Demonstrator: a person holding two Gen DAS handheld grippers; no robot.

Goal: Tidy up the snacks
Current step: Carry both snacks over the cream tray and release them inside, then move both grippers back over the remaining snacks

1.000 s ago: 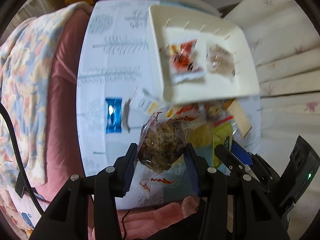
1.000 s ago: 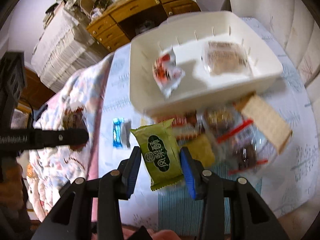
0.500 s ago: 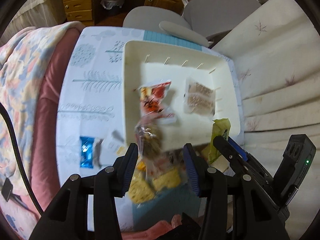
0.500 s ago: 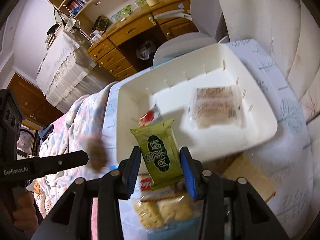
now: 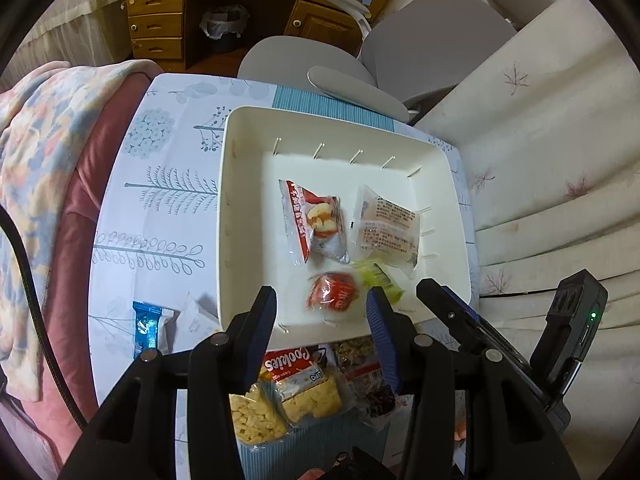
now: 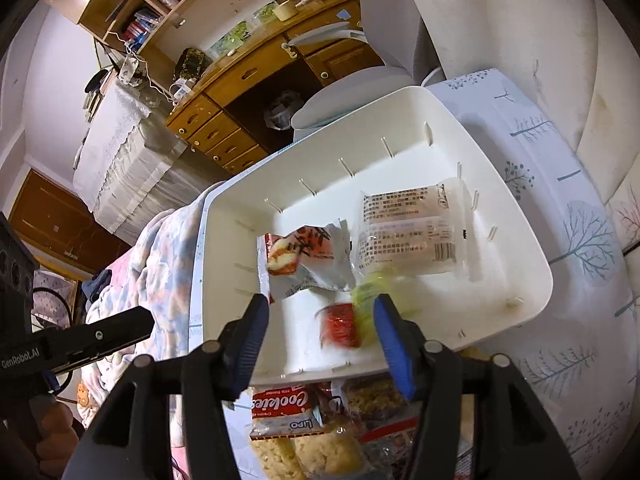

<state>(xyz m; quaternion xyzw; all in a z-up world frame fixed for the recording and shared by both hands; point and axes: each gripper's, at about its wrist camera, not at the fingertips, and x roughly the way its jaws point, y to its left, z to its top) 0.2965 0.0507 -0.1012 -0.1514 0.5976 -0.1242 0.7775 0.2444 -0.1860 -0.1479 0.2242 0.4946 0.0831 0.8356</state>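
A white tray (image 5: pixel 240 216) sits on the patterned table; it also shows in the right wrist view (image 6: pixel 532 300). In it lie a red-and-white snack packet (image 5: pixel 316 220), a clear wrapped cake (image 5: pixel 386 228), a blurred red packet (image 5: pixel 332 292) and a blurred green packet (image 5: pixel 378 278). My left gripper (image 5: pixel 322 316) is open and empty above the tray's near edge. My right gripper (image 6: pixel 318 332) is open and empty over the same edge, with the red packet (image 6: pixel 338 324) and green packet (image 6: pixel 368 292) just beyond its jaws.
A pile of snacks, with a Cookies pack (image 5: pixel 292 360) and cracker bags (image 5: pixel 256 420), lies in front of the tray. A blue packet (image 5: pixel 148 328) lies on the table at left. A blanket (image 5: pixel 36 160) drapes the left side, a grey chair (image 5: pixel 360 60) stands behind.
Both grippers carried their packets up over the tray and opened. The dark snack bag and the green packet dropped into the tray's near part.
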